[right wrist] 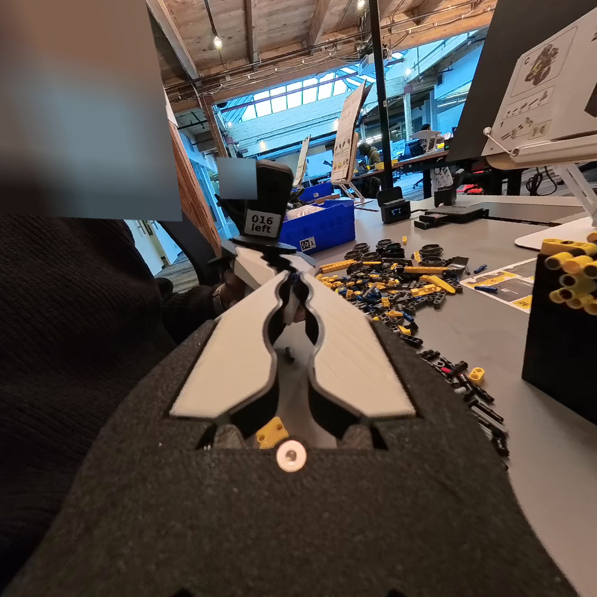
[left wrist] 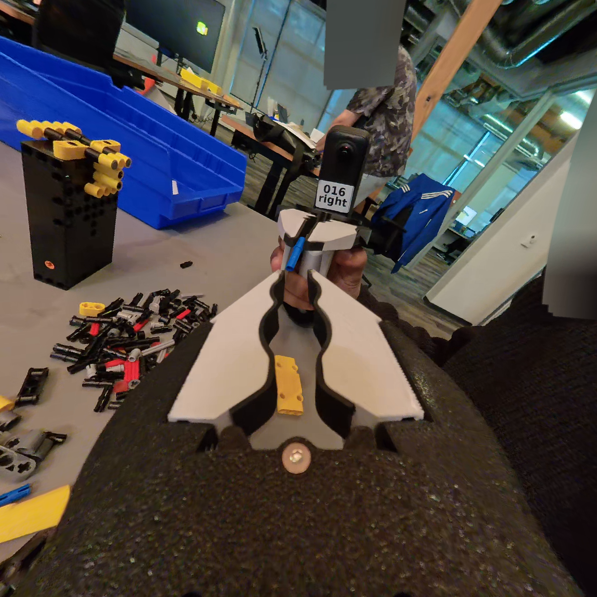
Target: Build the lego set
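My left gripper point(left wrist: 295, 274) is held above the grey table point(left wrist: 200, 245), its tips a narrow gap apart with nothing between them. Straight ahead, almost tip to tip, my right gripper point(left wrist: 303, 242) is shut on a short blue pin point(left wrist: 295, 255). In the right wrist view the right gripper point(right wrist: 295, 276) pinches the pin point(right wrist: 294, 278), and the left gripper point(right wrist: 274, 261) faces it. A yellow beam point(left wrist: 288, 384) lies on the table beneath both; it also shows in the right wrist view point(right wrist: 271, 431). A small black pin point(right wrist: 288, 352) lies near it.
A black tower point(left wrist: 71, 219) topped with yellow connectors point(left wrist: 97, 161) stands left; it shows at right point(right wrist: 562, 339). Loose pins point(left wrist: 129, 339) and a parts pile point(right wrist: 387, 281) cover the table. Blue bins point(left wrist: 129, 129) point(right wrist: 319, 223), a booklet stand point(right wrist: 542, 97) and a person point(left wrist: 384, 113) are behind. My left and right fingertips are right by each other.
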Available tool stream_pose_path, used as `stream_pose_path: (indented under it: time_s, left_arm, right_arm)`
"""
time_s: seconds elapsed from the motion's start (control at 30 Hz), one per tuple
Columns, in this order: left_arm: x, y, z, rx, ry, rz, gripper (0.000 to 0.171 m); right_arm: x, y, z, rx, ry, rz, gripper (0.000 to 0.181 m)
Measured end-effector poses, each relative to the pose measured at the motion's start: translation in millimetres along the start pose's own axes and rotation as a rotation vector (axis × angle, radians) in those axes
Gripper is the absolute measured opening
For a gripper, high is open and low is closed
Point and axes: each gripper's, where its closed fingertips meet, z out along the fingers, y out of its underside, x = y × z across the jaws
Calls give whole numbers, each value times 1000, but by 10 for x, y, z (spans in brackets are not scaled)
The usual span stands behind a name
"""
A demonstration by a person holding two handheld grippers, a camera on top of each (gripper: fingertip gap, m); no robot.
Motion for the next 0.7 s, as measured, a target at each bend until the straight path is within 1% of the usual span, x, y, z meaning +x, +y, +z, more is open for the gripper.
stream_pose_path:
  time_s: [0.2, 0.5, 0.7]
  left_arm:
    - [8, -46, -24, 27, 15, -15, 6]
    - [62, -98, -59, 71, 74, -64, 9]
    - [96, -104, -72, 60, 117, -84, 4]
  right_arm:
    - [-27, -2, 3, 3, -21, 11, 5]
    - [-79, 18, 17, -8, -50, 10, 4]
    - [-113, 31, 27, -13, -72, 13, 4]
